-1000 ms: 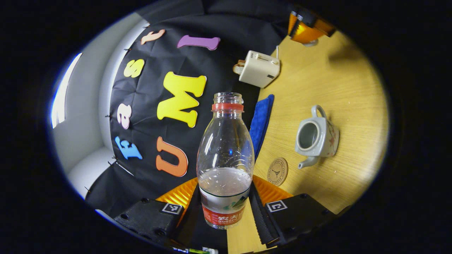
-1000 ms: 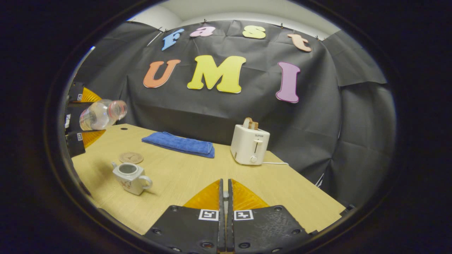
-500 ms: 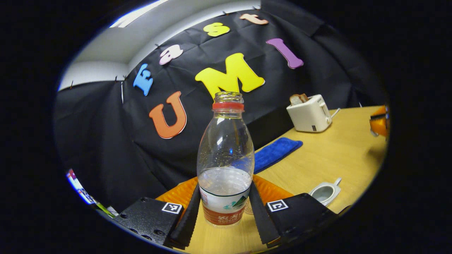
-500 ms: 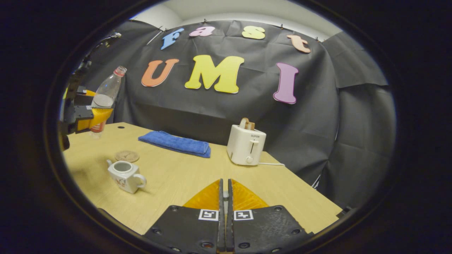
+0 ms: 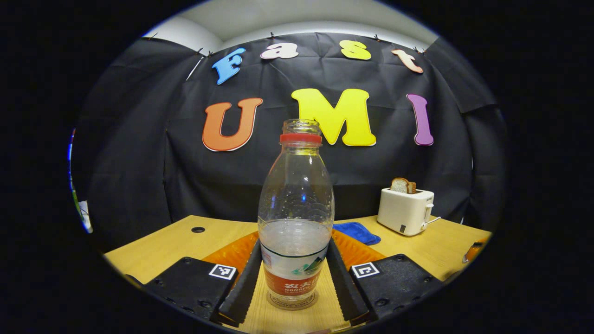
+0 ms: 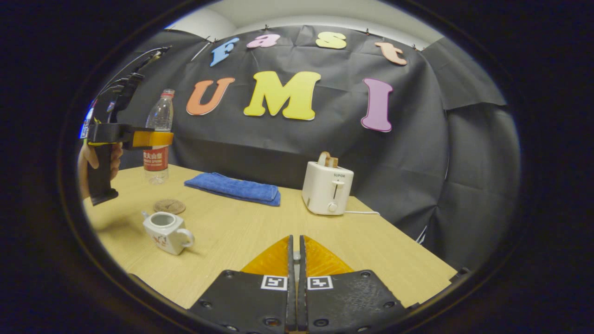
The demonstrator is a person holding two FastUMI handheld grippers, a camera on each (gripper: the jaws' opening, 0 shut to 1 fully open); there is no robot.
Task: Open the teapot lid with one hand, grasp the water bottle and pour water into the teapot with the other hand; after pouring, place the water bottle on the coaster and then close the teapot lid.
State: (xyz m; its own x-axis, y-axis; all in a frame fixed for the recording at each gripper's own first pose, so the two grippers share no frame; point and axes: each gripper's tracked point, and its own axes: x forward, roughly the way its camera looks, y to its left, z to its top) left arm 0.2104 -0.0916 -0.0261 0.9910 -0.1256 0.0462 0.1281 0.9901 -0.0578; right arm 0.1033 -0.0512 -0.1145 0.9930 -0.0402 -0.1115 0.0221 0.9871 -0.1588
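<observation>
Left gripper view: the left gripper (image 5: 294,283) pinches the bottle (image 5: 296,213) low on its labelled part, one finger pressed to each side. The bottle stands upright and uncapped, water filling roughly its lower third. Under its base sits a round disc — likely the coaster, though too little shows to tell whether the bottle rests on it. Behind the bottle lies a blue towel (image 5: 356,232) on the table (image 5: 162,243), and right of the bottle stands a toaster (image 5: 405,211) with a bread slice in its slot.

Right gripper view: the right gripper (image 6: 295,273) has its fingers pressed together (what, if anything, sits between them cannot be told). Left of the toaster (image 6: 327,188), the towel (image 6: 233,188) lies along the table's far side. Farther left, the teapot (image 6: 166,232) stands lidless and open — its contents cannot be made out. The coaster (image 6: 169,206) lies just behind the teapot. Above and behind the coaster, a hand (image 6: 93,160) holds the left gripper (image 6: 153,138), clamped around the upright bottle (image 6: 158,132).
</observation>
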